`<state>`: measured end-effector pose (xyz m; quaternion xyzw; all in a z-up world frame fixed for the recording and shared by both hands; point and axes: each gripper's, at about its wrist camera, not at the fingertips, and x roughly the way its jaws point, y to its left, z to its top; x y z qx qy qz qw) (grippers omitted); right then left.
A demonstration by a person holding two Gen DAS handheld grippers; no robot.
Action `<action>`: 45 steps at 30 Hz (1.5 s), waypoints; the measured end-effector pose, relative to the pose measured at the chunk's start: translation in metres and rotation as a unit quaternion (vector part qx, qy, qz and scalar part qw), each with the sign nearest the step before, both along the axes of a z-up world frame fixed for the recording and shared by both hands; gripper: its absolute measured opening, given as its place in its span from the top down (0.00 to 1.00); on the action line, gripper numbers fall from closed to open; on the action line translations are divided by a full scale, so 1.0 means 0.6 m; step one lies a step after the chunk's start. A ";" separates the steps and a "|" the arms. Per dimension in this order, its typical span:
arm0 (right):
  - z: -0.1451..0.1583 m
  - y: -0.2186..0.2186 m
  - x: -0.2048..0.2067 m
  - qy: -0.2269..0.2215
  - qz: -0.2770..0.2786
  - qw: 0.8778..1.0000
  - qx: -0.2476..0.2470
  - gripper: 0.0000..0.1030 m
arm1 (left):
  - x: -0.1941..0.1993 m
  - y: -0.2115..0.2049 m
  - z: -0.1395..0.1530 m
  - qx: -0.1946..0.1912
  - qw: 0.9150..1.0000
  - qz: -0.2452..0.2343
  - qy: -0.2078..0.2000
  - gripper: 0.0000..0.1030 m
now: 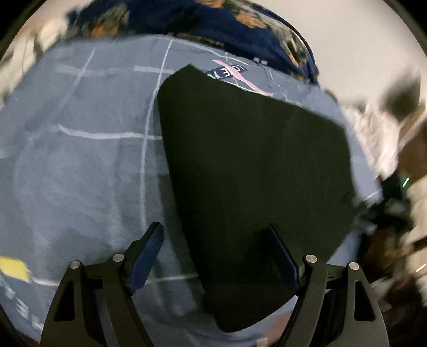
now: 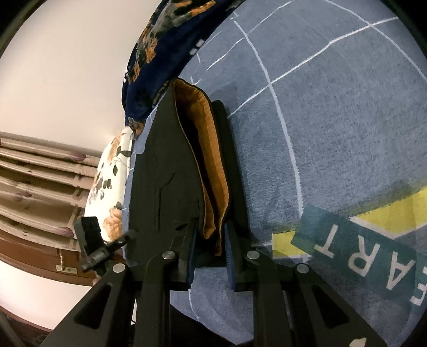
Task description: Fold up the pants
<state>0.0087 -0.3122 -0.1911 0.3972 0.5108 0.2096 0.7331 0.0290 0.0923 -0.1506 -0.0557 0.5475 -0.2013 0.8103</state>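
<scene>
- Left wrist view is showing the bed (image 1: 80, 165) filling most of the frame, its grey-blue blanket (image 1: 88, 112) crossed by thin white lines, with a yellow patch at the lower left edge and a small dark label with pink strokes near the top centre.
- Black pants (image 1: 248, 165) are lying flat on that blanket, taking up the centre and right of the frame and running down to the bottom between the tool's fingers.
- A dark blue floral cloth (image 1: 240, 24) is lying along the top of the frame, beyond the blanket's far edge; the right side is blurring into pale and brown shapes that cannot be made out.
- The left tool (image 1: 214, 256) is hanging over the pants at the bottom centre with its blue-padded fingers (image 1: 145, 259) standing wide apart, gripping nothing.
- Right wrist view is showing the same blanket (image 2: 333, 120) across the right half, with a yellow shape and a teal band bearing white letters at the lower right.
- The pants (image 2: 170, 173) are reaching from the bottom centre up toward the upper centre, folded so that an orange-brown lining (image 2: 210, 160) is showing between black layers.
- A white floral pillow (image 2: 112, 181) is sitting left of the pants, with pleated curtains (image 2: 37, 181) at the far left and the floral cloth (image 2: 160, 53) at the top centre.
- The right tool (image 2: 209, 240) is pinching the near edge of the pants, its fingers narrow and pressing on the folded layers.
</scene>
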 end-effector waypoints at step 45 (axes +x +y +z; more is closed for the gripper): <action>0.053 0.057 0.063 -0.040 0.036 0.985 -0.161 0.60 | 0.032 -0.060 -0.007 0.058 0.997 -0.001 -0.053 0.25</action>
